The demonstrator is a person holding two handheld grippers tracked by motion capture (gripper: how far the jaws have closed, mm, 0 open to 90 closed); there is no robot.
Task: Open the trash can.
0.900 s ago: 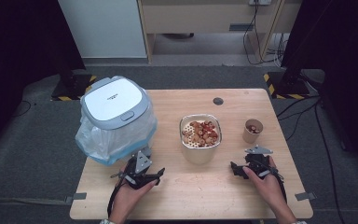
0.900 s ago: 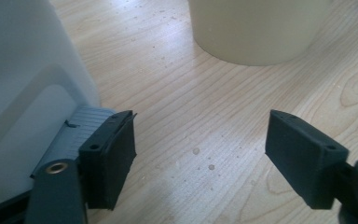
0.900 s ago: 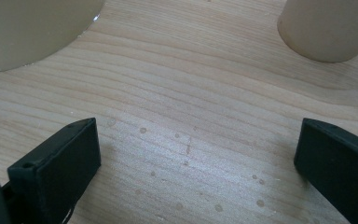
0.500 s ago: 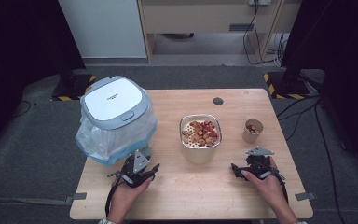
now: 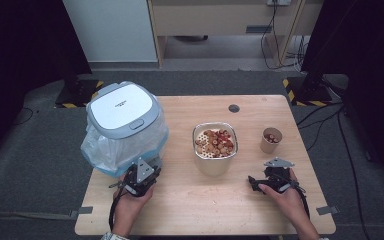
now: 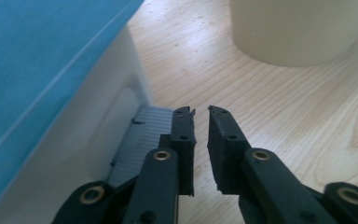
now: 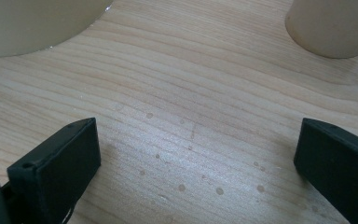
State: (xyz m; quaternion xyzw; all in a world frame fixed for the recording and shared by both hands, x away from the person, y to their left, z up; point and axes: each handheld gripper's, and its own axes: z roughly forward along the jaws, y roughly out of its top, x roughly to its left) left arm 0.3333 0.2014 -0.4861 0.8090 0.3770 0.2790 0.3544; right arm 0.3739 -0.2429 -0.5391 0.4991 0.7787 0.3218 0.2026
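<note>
Left gripper (image 5: 141,176) low over counter (image 5: 190,210), jaws narrow, small gap between, nothing inside. White bin (image 5: 122,127) with blue bag (image 6: 37,60) just beside left jaw; grey pedal (image 6: 142,140) at bin base close under that jaw, contact not clear. Container of food (image 5: 215,148) ahead of jaws, to right side.

Right gripper (image 5: 262,183) low over counter, jaws wide, only bare wood between. Same container ahead-left of jaws, small paper cup (image 5: 271,140) ahead-right, both apart from jaws.
</note>
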